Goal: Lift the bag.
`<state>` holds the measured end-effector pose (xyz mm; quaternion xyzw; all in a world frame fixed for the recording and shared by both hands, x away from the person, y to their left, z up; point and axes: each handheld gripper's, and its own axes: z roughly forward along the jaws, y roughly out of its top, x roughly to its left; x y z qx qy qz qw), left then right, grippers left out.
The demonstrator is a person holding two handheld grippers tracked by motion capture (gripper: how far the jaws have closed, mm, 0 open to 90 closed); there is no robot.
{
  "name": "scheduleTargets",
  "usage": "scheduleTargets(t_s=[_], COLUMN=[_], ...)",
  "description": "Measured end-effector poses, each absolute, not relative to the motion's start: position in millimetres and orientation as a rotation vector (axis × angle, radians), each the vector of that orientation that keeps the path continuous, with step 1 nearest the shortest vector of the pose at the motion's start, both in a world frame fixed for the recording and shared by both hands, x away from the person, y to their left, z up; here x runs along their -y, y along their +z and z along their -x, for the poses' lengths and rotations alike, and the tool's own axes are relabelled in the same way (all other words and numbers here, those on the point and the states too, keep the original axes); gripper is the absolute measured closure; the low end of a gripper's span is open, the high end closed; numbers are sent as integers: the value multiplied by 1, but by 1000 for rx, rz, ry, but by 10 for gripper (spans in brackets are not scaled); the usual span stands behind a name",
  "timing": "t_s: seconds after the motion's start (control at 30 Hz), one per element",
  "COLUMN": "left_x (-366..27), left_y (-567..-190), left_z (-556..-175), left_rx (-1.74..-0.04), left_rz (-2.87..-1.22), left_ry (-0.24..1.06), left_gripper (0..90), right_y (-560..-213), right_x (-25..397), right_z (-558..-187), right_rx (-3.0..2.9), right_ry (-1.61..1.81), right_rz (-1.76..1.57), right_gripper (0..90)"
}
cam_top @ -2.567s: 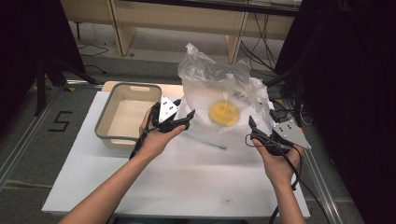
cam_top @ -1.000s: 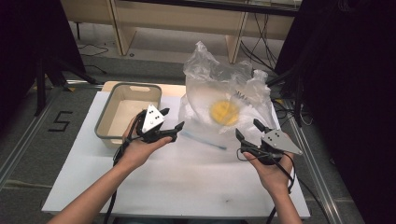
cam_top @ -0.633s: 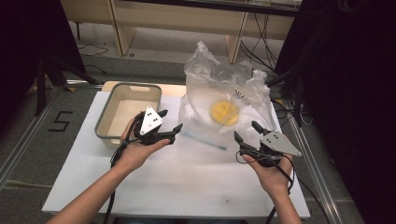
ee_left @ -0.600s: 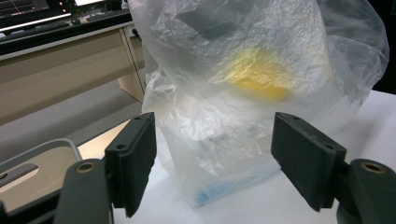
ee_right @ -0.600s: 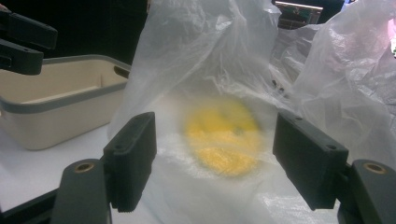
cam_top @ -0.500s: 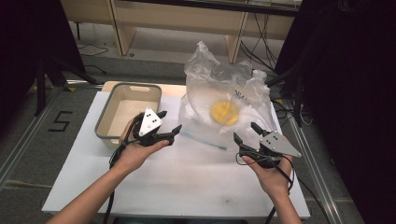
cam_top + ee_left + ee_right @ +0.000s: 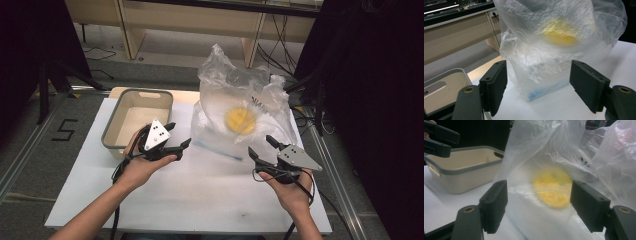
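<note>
Two grippers: you are holding both with jaws spread wide, grasping nothing.
Left gripper (image 7: 177, 145): hovering at centre-left of the high view, near the bag's left edge.
Right gripper (image 7: 261, 147): hovering at lower right, just short of the bag.
Plastic bag (image 7: 240, 107): standing crumpled at upper centre on the white table (image 7: 200, 195), yellow object (image 7: 240, 120) showing inside.
Bin (image 7: 136, 117): sitting left of the bag.

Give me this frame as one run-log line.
left gripper: open, empty, facing plastic bag | right gripper: open, empty, near bag | yellow item inside bag | tub beside bag
</note>
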<state>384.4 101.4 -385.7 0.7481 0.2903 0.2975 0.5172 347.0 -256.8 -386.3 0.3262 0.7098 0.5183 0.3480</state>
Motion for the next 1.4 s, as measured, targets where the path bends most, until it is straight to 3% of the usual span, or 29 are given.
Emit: scheduleTargets(t_s=[1.4], left_x=[-139], left_y=[-418], left_z=[-359], left_rx=[-710], left_rz=[-1900], left_ry=[668], left_gripper=[292], right_y=[-421], right_x=[270], right_z=[-329], right_rx=[-2043], right_ry=[1370], right_rz=[-857], right_gripper=[325])
